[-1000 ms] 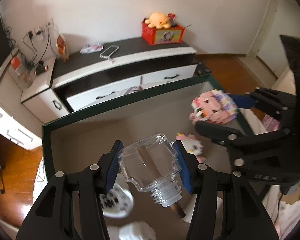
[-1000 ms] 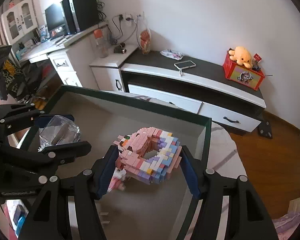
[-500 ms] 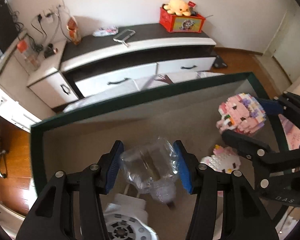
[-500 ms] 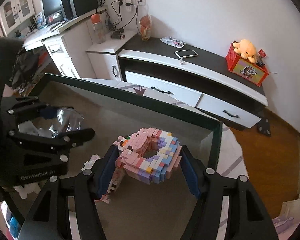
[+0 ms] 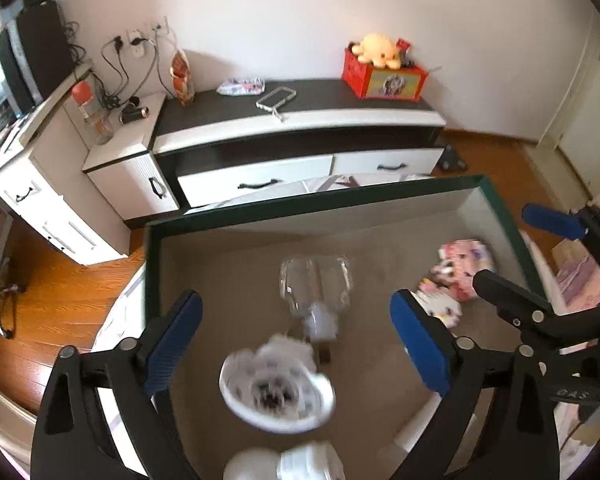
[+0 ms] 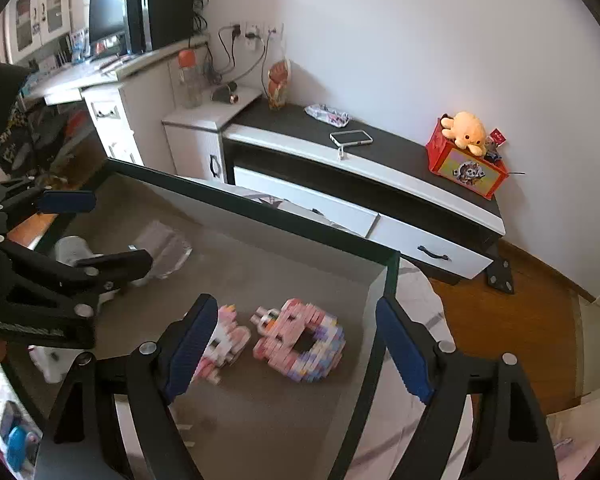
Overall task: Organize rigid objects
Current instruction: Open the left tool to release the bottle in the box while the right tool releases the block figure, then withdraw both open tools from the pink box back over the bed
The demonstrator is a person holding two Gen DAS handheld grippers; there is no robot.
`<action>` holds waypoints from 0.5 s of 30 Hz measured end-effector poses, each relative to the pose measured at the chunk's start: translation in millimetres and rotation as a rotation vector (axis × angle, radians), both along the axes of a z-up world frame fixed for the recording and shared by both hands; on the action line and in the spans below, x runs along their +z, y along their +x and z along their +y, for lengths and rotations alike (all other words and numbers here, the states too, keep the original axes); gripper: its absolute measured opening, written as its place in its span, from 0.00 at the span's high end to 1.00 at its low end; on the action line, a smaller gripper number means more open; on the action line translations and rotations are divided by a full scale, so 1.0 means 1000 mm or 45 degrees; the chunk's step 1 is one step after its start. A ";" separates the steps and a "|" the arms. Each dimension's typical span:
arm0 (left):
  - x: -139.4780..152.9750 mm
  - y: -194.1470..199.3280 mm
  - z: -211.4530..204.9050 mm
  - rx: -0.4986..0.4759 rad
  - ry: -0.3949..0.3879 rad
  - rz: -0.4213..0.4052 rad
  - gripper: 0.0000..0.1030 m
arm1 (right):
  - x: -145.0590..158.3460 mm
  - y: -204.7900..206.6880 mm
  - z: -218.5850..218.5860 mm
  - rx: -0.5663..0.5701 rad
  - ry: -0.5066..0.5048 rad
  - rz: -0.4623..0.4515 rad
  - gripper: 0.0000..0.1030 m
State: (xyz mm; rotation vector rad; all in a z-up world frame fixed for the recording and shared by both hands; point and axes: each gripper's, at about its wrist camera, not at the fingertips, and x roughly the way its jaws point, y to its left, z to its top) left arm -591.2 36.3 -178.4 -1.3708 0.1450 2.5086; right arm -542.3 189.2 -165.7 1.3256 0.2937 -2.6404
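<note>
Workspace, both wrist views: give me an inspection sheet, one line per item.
Surface: grey floor of a green-rimmed bin, resting on bedding.
Job's things: clear glass bottle lying on its side; pink block ring lying flat beside the white-and-pink block figure; all blurred.
Clutter: white round object and other white pieces near the bottle; too blurred to identify.
Grippers: left gripper and right gripper both empty, jaws wide open above the bin.
Cables: plugs and cords at the wall sockets; none in the bin.
Surroundings: TV cabinet with phone, red box, plush octopus; wooden floor.
</note>
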 end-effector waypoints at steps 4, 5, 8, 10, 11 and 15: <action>0.023 0.035 -0.010 -0.008 -0.021 0.111 0.02 | 0.017 0.028 -0.001 0.005 -0.068 0.069 0.00; 0.030 0.047 -0.012 -0.023 -0.032 0.141 0.02 | 0.020 0.036 -0.002 0.009 -0.079 0.082 0.00; 0.050 0.082 -0.024 -0.008 -0.048 0.269 0.00 | 0.031 0.061 -0.006 0.037 -0.084 0.126 0.00; 0.061 0.108 -0.032 -0.009 -0.027 0.340 0.00 | 0.038 0.080 -0.009 0.049 -0.093 0.169 0.00; 0.065 0.121 -0.035 -0.009 -0.016 0.372 0.00 | 0.041 0.089 -0.009 0.052 -0.106 0.182 0.00; 0.073 0.171 -0.044 -0.009 -0.039 0.463 0.00 | 0.047 0.127 -0.012 0.064 -0.144 0.235 0.00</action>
